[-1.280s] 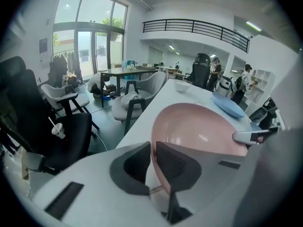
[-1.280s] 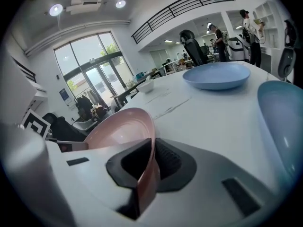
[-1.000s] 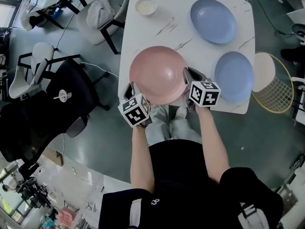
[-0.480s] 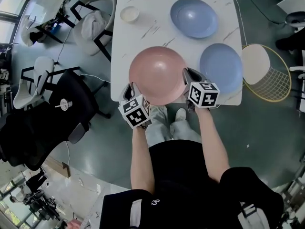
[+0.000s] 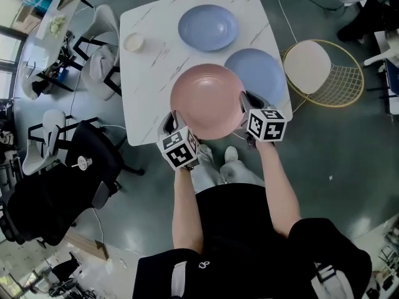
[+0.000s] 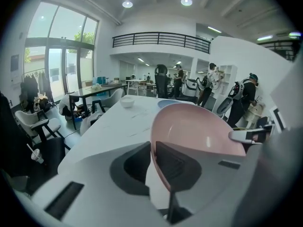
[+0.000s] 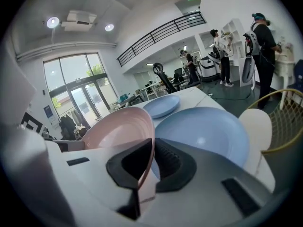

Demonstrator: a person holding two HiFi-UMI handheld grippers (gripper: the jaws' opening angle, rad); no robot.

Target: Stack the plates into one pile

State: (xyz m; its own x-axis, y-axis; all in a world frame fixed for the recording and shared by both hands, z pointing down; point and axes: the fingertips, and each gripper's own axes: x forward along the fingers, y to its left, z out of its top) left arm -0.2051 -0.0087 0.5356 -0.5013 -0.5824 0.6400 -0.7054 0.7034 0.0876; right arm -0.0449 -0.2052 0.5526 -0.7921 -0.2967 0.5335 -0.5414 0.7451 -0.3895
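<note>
You have the pink plate (image 5: 207, 101) pinched by its rim from both sides. The left gripper (image 5: 170, 120) is clenched on the edge at about 8 o'clock and the right gripper (image 5: 248, 103) at about 4 o'clock, each with one pad inside the lip and one beneath it. The plate hangs over the near part of the white table (image 5: 148, 92). From above, its far rim overlaps the nearer blue plate (image 5: 262, 67), which lies at 1 o'clock from it. The second blue plate (image 5: 207, 27) sits at 12 o'clock, well apart, and a small cream bowl (image 5: 133, 42) is at 10 o'clock.

Both bites are shallow, on a smooth curved lip and on your side of the plate. Most of its weight sits beyond the pads, so tipping the far edge down could lever it out.

If your hands roll unevenly or drift apart, one pad may slide off and the plate would swing on the other.

If you lower it off-centre, it could rock on the blue plate or push that plate towards the table edge at 3 o'clock, beside the wire chair (image 5: 312, 60).

The lower pads could also get trapped between the two plates as you let go.
</note>
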